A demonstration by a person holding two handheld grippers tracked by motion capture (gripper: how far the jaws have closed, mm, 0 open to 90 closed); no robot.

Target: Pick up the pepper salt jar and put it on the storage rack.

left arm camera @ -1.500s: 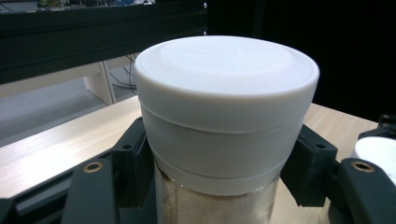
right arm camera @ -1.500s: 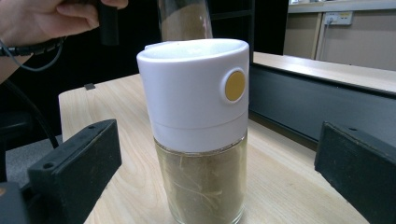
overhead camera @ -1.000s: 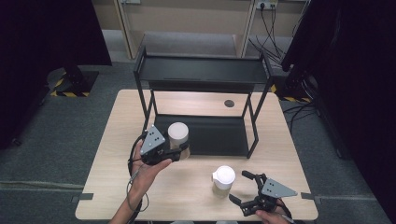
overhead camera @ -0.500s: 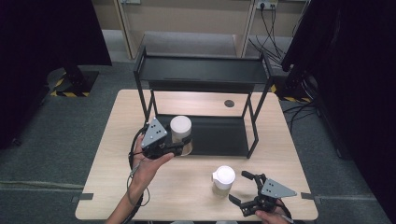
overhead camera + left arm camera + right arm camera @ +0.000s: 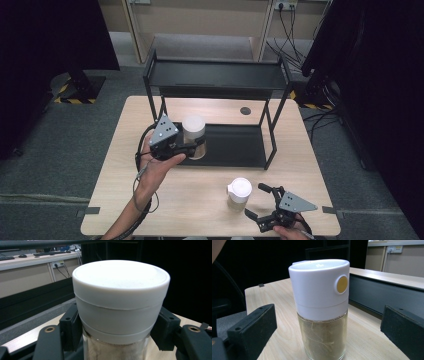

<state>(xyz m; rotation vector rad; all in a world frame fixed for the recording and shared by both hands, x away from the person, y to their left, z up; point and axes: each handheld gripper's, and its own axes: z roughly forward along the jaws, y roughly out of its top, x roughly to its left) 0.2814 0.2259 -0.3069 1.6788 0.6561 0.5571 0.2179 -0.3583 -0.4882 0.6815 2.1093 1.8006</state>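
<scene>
Jaws clamped on white-capped jar [image 5: 194,136], left hand [image 5: 159,159] raised, right jaws spread wide.

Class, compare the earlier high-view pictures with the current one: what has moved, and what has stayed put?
The left tool, shut on the white-capped jar, has carried it up and slightly toward the black rack, now in front of its lower shelf. No grip was taken or released. The right tool stays open beside the second jar, which remains standing on the table.

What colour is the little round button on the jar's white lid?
Yellow-orange button, seen best in the right gripper view.
</scene>
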